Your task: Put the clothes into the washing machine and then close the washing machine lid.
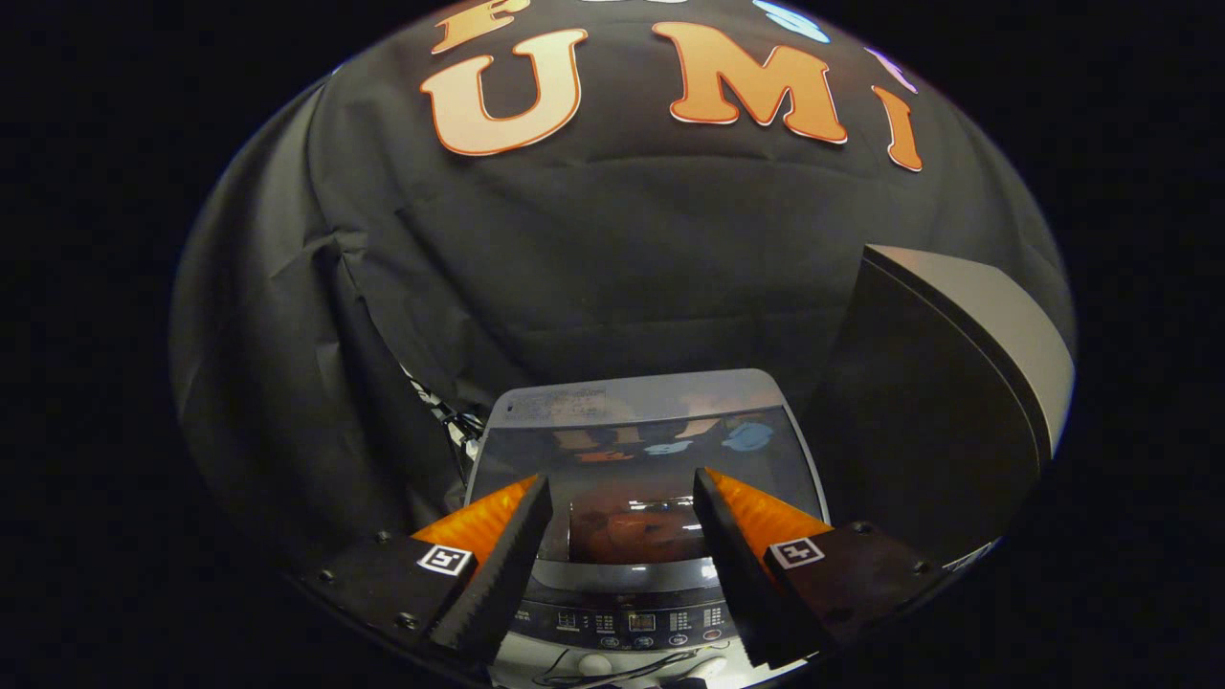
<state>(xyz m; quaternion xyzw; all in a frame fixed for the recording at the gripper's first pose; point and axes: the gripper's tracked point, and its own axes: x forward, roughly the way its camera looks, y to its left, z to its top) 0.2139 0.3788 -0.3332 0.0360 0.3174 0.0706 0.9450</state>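
Note:
A grey top-loading washing machine (632,394) stands below and just ahead of my fingers. Its dark glass lid (766,469) lies flat and shut, and it mirrors the booth wall. Under the glass there is an orange-brown shape (636,536); I cannot tell whether it is clothing or a reflection. The control panel (636,622) runs along the machine's near edge. My gripper (622,477) hovers above the lid, open, with nothing between its black and orange fingers.
A tall dark grey panel with a lighter edge (967,383) rises close on the machine's right. Cables (450,421) hang behind the machine's left corner, and more cable (622,670) lies in front of the control panel. Black cloth closes off the back.

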